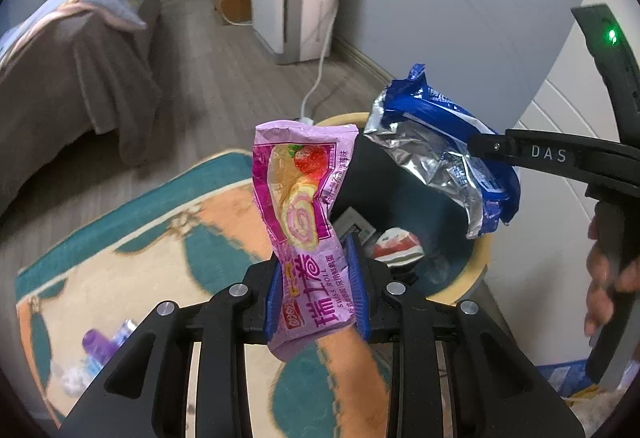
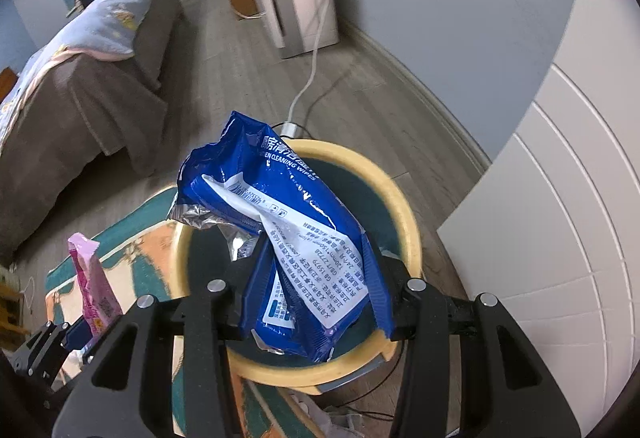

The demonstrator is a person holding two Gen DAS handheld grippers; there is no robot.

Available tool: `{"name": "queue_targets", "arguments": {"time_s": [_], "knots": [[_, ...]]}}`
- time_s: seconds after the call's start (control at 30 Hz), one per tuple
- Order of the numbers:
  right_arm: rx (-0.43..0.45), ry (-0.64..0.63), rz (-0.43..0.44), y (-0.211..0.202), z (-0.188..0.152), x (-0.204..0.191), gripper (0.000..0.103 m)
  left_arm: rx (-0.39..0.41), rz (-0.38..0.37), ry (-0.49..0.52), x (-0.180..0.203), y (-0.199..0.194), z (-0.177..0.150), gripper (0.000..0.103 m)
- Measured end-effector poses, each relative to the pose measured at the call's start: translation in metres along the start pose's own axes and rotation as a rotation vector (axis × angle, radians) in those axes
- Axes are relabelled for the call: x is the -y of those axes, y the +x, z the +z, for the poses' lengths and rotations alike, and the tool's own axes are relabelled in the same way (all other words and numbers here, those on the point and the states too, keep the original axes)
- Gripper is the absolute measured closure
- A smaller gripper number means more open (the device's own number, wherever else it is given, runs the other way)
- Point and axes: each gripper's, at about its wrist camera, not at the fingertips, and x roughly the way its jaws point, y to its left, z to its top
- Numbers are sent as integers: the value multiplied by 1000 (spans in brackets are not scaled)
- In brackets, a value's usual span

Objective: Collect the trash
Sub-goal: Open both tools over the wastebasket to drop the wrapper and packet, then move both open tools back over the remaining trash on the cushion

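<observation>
So, quick rundown:
Left gripper (image 1: 316,278): pads clamped on the pink Swiss roll wrapper (image 1: 304,198), which sticks up ahead of the fingers.
Right gripper (image 2: 316,290): squeezing the blue wipes pack (image 2: 288,222), partly open around it.
Bin (image 2: 404,206): yellow-rimmed, straight under the right gripper's pack, just ahead and right of the left one.
Rug (image 1: 132,238): below the left gripper.

We count two grippers, the left gripper (image 1: 316,278) and the right gripper (image 2: 316,294), and two wrappers, one pink wrapper (image 1: 300,206) and one blue wrapper (image 2: 280,222). We see one bin (image 2: 404,206), one rug (image 1: 132,238), one bed (image 1: 80,70).
</observation>
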Motion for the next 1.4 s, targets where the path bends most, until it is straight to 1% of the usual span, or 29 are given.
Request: {"name": "queue_targets", "arguments": {"time_s": [0.17, 0.23, 0.27, 0.3, 0.33, 0.37, 0.4, 0.43, 0.47, 0.5, 0.53, 0.57, 0.6, 0.63, 0.67, 0.7, 0.77, 0.87, 1.0, 1.13, 1.27, 1.4], "knots": [[11, 51, -11, 1, 4, 14, 58, 12, 8, 60, 23, 9, 18, 73], [21, 71, -7, 0, 5, 17, 55, 29, 20, 75, 26, 8, 23, 69], [26, 82, -5, -1, 5, 18, 53, 40, 19, 76, 27, 7, 26, 69], [31, 94, 1, -2, 6, 19, 52, 55, 18, 73, 28, 5, 27, 65], [34, 99, 9, -3, 6, 20, 50, 68, 17, 67, 28, 3, 29, 55], [36, 101, 11, -4, 6, 21, 46, 88, 12, 59, 28, -1, 29, 48], [37, 100, 12, -5, 5, 21, 44, 108, 8, 51, 27, -4, 30, 35], [38, 98, 13, -5, 5, 21, 42, 119, 6, 48, 27, -6, 30, 31], [37, 98, 13, -4, 5, 19, 41, 126, 4, 46, 27, -8, 30, 30], [35, 98, 15, -3, 4, 17, 41, 125, 9, 45, 26, -8, 30, 27], [31, 100, 19, -3, 4, 17, 38, 121, 17, 43, 25, -8, 29, 23], [28, 103, 22, -3, 4, 17, 32, 118, 21, 36, 23, -8, 27, 22], [28, 105, 23, -3, 4, 16, 29, 115, 23, 33, 21, -8, 27, 19], [29, 104, 23, -3, 4, 16, 24, 113, 29, 31, 18, -8, 26, 15], [29, 102, 22, -4, 5, 14, 22, 113, 41, 29, 15, -8, 25, 13], [28, 98, 23, -4, 5, 12, 21, 114, 54, 28, 12, -9, 24, 12], [27, 91, 24, -5, 5, 7, 15, 107, 74, 20, 3, -13, 20, 11], [25, 77, 36, -9, 6, -3, 12, 105, 93, -4, -10, -22, 15, 10], [31, 41, 44, -16, 5, -24, 6, 109, 119, -47, -36, -44, 5, 9], [39, 21, 62, -28, 2, -42, 6, 118, 164, -77, -62, -67, -7, 8], [42, -6, 93, -41, -5, -67, 6, 121, 207, -133, -91, -92, -22, 8], [57, -80, 107, -55, -18, -96, 6, 135, 229, -187, -117, -120, -38, 8]]}}
